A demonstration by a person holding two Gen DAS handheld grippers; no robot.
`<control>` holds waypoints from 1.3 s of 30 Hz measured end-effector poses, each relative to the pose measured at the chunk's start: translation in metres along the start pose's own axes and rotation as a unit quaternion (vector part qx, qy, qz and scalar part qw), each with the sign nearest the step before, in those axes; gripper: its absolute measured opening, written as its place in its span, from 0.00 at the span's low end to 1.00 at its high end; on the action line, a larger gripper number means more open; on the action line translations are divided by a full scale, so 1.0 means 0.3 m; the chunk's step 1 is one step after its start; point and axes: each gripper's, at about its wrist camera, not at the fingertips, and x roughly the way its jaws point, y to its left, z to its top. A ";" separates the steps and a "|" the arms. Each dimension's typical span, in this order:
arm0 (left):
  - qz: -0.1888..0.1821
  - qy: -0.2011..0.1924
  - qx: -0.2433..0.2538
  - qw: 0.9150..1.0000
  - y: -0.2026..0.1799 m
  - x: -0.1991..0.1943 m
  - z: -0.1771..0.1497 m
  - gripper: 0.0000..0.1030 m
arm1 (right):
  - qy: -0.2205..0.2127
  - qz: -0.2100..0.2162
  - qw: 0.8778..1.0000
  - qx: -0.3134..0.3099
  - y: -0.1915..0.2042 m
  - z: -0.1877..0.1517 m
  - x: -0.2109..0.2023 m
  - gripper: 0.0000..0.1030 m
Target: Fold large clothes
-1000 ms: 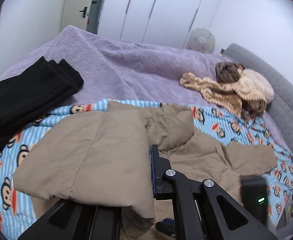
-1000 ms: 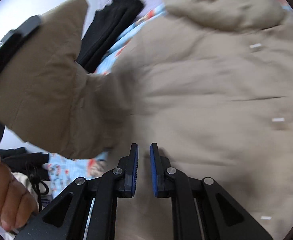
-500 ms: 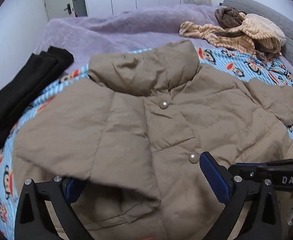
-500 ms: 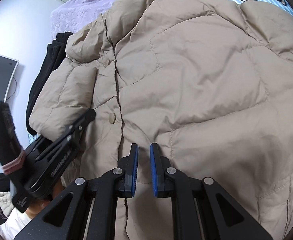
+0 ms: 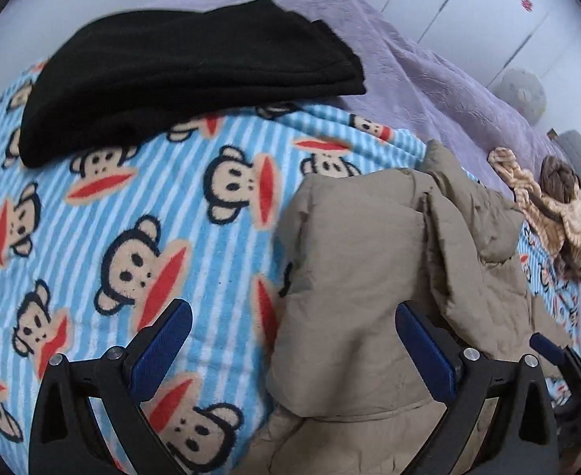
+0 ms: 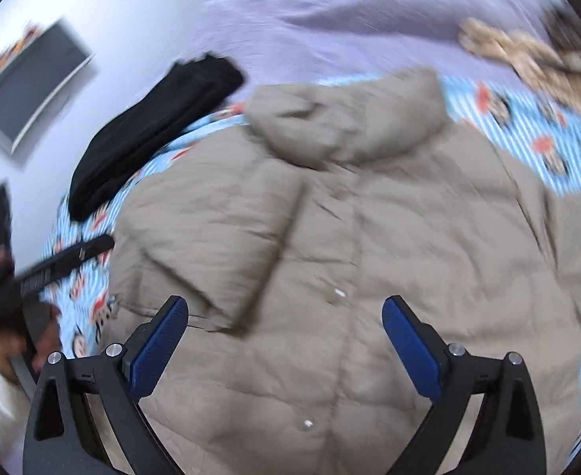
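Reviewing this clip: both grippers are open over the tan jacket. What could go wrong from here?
1. The jacket is puffy, and its folded-in sleeve lies loose, held by neither the left gripper nor the right gripper; it may spring back open.
2. The black folded garment sits close to the jacket's edge on the monkey blanket; a wide fold could drag it.
3. The right view is blurred, suggesting fast motion, so a grasp may miss.
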 end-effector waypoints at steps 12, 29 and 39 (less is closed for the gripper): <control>-0.060 0.026 -0.023 0.998 -0.038 0.146 0.042 1.00 | 0.001 -0.096 0.992 -0.086 0.146 0.090 0.182 0.10; 0.021 -0.036 0.126 0.991 -0.229 0.189 0.017 0.25 | 0.032 0.097 0.938 0.331 -0.451 -0.169 0.194 0.10; 0.075 -0.073 0.078 0.991 -0.153 0.059 0.030 0.53 | 0.044 0.109 0.940 0.320 -0.412 -0.068 0.279 0.11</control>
